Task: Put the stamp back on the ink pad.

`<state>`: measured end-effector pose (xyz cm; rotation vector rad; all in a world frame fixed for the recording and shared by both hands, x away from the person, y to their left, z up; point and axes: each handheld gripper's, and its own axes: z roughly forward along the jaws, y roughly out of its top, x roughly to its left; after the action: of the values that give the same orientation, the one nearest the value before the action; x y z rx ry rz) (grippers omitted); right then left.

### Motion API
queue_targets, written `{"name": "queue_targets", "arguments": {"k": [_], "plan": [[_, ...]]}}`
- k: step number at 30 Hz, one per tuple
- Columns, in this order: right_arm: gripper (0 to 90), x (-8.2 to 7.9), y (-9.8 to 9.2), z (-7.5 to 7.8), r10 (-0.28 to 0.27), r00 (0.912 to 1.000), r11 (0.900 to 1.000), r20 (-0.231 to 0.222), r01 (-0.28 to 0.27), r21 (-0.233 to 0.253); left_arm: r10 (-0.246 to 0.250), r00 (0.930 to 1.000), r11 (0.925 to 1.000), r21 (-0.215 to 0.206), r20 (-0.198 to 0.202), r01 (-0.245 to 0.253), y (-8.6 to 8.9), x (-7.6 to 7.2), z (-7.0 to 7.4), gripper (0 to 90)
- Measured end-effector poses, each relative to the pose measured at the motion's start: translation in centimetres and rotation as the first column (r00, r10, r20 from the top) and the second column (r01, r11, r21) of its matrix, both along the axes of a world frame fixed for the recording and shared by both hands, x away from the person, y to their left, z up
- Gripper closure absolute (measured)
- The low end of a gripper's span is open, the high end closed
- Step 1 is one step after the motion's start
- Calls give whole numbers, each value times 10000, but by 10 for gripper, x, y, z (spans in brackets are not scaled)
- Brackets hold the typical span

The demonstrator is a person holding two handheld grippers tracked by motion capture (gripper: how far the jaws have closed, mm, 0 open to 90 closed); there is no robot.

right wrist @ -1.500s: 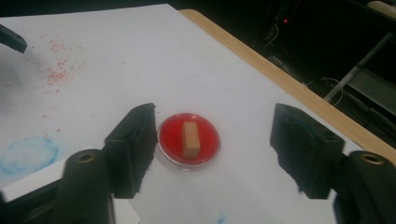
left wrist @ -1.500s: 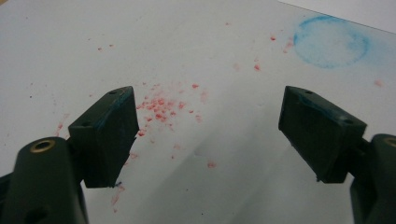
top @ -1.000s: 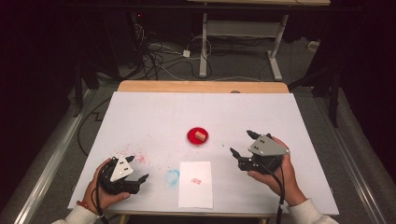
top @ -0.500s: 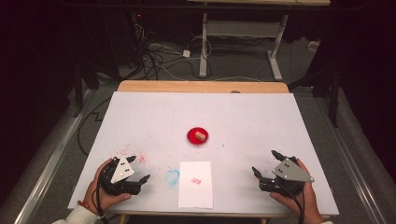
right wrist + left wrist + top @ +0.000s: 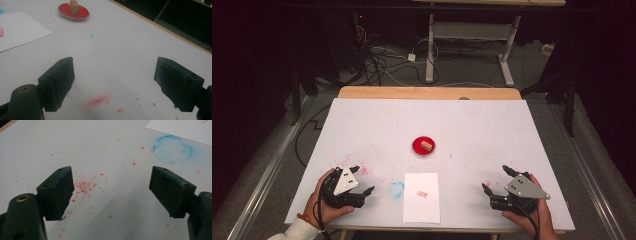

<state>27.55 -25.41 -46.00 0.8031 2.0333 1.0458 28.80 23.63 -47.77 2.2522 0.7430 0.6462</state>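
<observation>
Pulled back to the near right corner, the right hand-held gripper rests with jaws apart like the left hand-held gripper, leaving the small wooden stamp upright in its red dish.

Matt white table, wooden far edge; glossy red dish; paper sheet.
</observation>
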Motion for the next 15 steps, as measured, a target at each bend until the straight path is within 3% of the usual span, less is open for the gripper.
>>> {"name": "queue_targets", "arguments": {"k": [15], "plan": [[169, -2, 1, 5, 20, 9991, 9997, 426, -10, -240, 185, 9998, 9998, 96, 30, -185, 0, 4, -1, 189]]}}
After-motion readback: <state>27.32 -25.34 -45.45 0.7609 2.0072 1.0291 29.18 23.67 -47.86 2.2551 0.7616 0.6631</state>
